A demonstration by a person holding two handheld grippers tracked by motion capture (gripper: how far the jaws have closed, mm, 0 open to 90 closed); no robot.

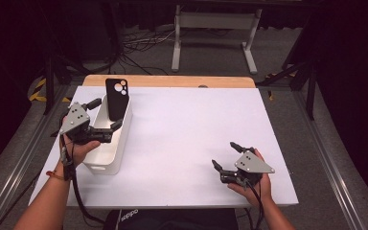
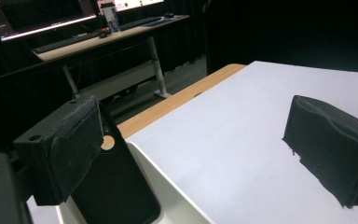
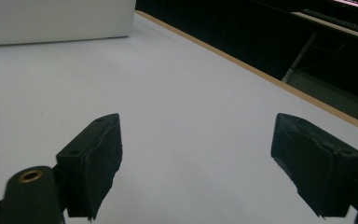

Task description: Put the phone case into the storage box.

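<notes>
A black phone case (image 1: 117, 98) with camera cut-outs stands upright in the far end of a white bin (image 1: 106, 163) at the table's left. My left gripper (image 1: 106, 114) hangs over the bin just in front of the case, jaws wide apart and gripping nothing. In the left gripper view the phone case (image 2: 116, 191) rises behind the left pad (image 2: 67, 149), inside the bin wall (image 2: 168, 186); my left gripper (image 2: 198, 154) is open. My right gripper (image 1: 225, 155) rests low at the table's front right, open and empty. The right gripper (image 3: 209, 168) frames bare white tabletop.
The white tabletop (image 1: 187, 139) has a wooden strip (image 1: 172, 80) along its far edge. The white bin (image 3: 56, 21) shows far off in the right gripper view. Beyond the table stand a desk frame (image 1: 213, 28), cables on the floor and dark curtains.
</notes>
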